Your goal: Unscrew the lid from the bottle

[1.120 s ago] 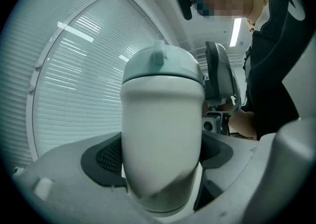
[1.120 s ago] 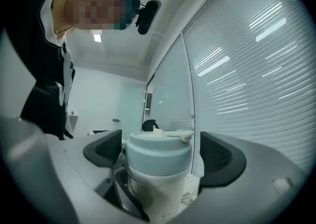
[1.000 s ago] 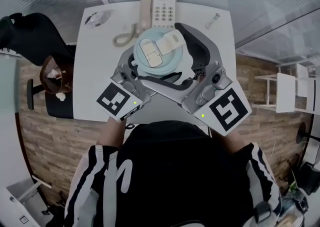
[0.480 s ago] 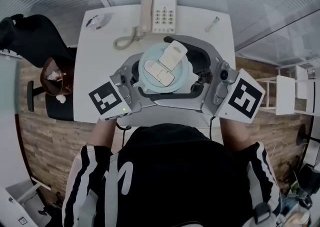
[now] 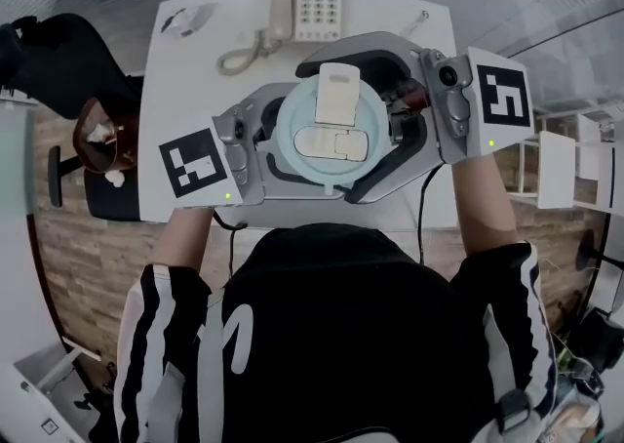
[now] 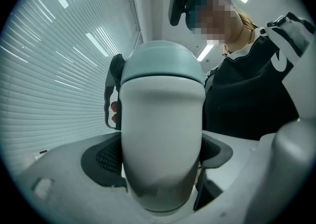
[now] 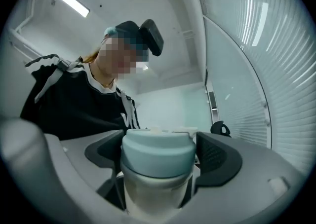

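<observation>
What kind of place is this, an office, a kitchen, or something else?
Most likely an office or meeting room: a corded desk phone sits on a white table, slatted blinds line the wall, and strip lights run along the ceiling.

Top (image 5: 331,334): black, filling the lower middle.
Sleeves (image 5: 161,334): black with white stripes, lower left and lower right.
Left gripper (image 6: 159,154): pale grey shell, and there are the dark dimpled pads (image 6: 101,158).
Left cube (image 5: 198,163): black-and-white square marker, green light beside it.
Right cube (image 5: 505,90): same marking, upper right.
Cable (image 5: 421,221): black, thin.
</observation>
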Motion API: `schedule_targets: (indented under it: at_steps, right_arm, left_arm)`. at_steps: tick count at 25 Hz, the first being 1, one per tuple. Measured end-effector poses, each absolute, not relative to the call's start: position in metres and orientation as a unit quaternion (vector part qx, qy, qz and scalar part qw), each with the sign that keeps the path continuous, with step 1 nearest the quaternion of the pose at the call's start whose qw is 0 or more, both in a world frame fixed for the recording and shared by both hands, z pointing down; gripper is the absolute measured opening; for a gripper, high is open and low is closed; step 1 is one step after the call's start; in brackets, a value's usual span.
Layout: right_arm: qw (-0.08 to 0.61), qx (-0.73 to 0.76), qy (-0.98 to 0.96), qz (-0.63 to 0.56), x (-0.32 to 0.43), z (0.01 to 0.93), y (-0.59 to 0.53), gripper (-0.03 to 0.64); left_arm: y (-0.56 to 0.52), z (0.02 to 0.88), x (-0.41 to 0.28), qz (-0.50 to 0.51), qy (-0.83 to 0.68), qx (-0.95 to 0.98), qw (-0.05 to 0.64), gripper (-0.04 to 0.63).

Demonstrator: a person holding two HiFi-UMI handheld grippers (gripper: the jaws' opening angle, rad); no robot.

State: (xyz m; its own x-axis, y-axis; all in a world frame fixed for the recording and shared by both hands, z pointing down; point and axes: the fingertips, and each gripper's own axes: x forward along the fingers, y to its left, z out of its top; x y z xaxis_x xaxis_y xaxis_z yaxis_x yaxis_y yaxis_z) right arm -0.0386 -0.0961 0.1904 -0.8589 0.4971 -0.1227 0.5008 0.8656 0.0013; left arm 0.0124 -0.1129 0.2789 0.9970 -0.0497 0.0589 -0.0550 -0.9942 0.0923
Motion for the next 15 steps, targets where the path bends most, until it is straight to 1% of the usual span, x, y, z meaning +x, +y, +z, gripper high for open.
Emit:
schedule_targets:
  at_steps: [2, 5, 9, 11, 15]
  right_arm:
    - [0.078, 0.220, 0.972, -0.036, -0.039, 0.187, -0.108, 0.456]
    - [0.086, 0.120, 0.988, -0.048, -0.035, 0.187, -0.123, 0.467]
    - [0.074, -0.031, 0.997, 0.004, -0.036, 0.184, -0.125, 0.470]
    - [0.065, -0.089, 0.994, 0.024, -0.042, 0.185, -0.127, 0.469]
    - [0.063, -0.181, 0.981, 0.028, -0.051, 0.193, -0.140, 0.464]
  left_arm:
    - [-0.121, 0.278, 0.010, 0.016, -0.050, 0.997, 0.052, 0.430]
    - [-0.139, 0.280, 0.004, 0.008, -0.116, 0.992, 0.045, 0.430]
    - [-0.156, 0.291, -0.007, 0.037, -0.205, 0.978, 0.014, 0.430]
    - [-0.164, 0.294, -0.010, 0.031, -0.237, 0.971, 0.017, 0.430]
    - [-0.174, 0.296, -0.011, 0.011, -0.282, 0.959, 0.025, 0.430]
